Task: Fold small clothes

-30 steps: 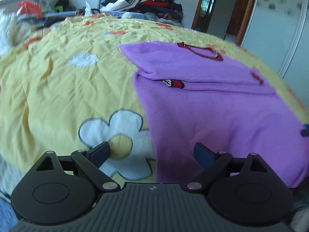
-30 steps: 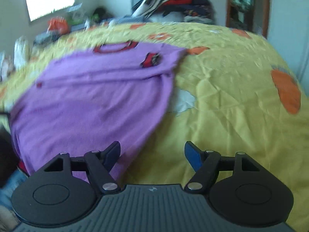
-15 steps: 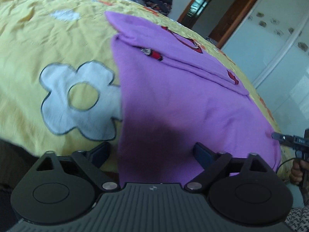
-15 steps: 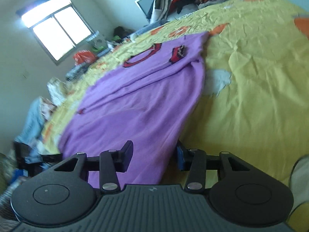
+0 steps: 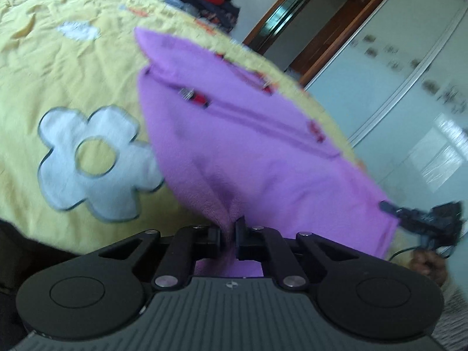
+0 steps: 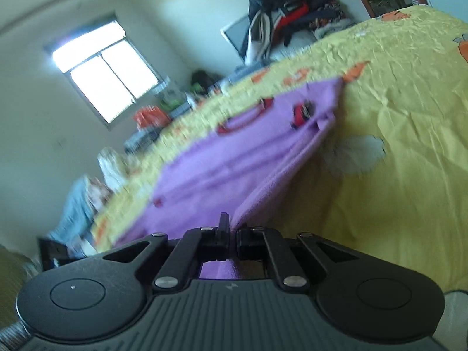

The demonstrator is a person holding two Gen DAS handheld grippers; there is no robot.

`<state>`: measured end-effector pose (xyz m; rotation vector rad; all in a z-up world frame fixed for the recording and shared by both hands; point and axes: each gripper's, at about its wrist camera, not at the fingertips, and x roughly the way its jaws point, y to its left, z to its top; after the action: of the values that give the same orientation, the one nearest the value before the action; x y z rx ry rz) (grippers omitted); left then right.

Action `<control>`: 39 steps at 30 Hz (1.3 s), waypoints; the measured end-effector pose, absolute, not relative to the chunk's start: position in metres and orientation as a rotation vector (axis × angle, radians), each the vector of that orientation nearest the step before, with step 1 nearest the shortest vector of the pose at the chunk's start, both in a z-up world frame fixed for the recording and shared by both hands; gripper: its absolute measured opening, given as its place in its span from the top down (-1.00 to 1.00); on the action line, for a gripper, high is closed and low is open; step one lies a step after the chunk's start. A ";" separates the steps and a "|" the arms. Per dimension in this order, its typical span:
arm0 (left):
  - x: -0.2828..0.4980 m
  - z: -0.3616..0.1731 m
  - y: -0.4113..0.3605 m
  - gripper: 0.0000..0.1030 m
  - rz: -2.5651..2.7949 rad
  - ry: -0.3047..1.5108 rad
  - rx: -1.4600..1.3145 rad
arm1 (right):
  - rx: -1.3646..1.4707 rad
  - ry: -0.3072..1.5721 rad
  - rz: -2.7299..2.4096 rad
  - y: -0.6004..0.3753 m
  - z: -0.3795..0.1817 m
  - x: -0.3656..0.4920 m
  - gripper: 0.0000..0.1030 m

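Observation:
A purple top (image 5: 263,158) with red trim lies on the yellow bedspread (image 5: 58,67), its sleeves folded across the chest. My left gripper (image 5: 228,234) is shut on the near hem, which bunches up between the fingers. In the right wrist view the same purple top (image 6: 234,158) stretches away, and my right gripper (image 6: 231,234) is shut on its other hem corner. The right gripper (image 5: 421,219) also shows at the far right of the left wrist view, held by a hand.
A heap of clothes (image 6: 292,17) sits at the far end of the bed. White wardrobe doors (image 5: 409,87) and a brown door frame stand to the right. A window (image 6: 105,70) and clutter line the left wall. The bedspread has white flower patches (image 5: 93,158).
Both grippers went from open to shut on the hem of the purple top. Both have dropped low to the near edge of the bed, and the hem now lifts slightly.

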<state>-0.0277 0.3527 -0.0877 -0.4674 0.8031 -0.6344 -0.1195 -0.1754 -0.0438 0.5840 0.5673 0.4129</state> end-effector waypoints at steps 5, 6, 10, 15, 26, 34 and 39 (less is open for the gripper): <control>-0.005 -0.052 0.353 0.86 -0.694 0.718 -0.568 | 0.689 0.493 0.413 -0.198 -0.028 -0.104 0.92; 0.001 -0.044 0.352 0.88 -0.698 0.703 -0.577 | 0.696 0.478 0.413 -0.204 -0.023 -0.101 0.92; 0.027 -0.023 0.344 0.89 -0.704 0.658 -0.567 | 0.678 0.412 0.381 -0.226 -0.003 -0.086 0.92; 0.065 -0.043 0.344 0.89 -0.648 0.699 -0.543 | 0.591 0.434 0.264 -0.250 -0.014 -0.057 0.93; 0.020 -0.082 0.361 0.05 -0.665 0.815 -0.515 | 0.654 0.615 0.277 -0.259 -0.078 -0.075 -0.51; -0.016 -0.091 0.370 0.05 -0.665 0.827 -0.591 | 0.664 0.606 0.298 -0.244 -0.079 -0.128 -0.50; -0.015 -0.105 0.367 0.06 -0.707 0.839 -0.698 | 0.653 0.585 0.310 -0.237 -0.082 -0.142 -0.50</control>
<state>-0.0152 0.3669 -0.1052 -0.6981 0.8386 -0.7072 -0.1424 -0.2370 -0.0815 0.6528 0.5847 0.3103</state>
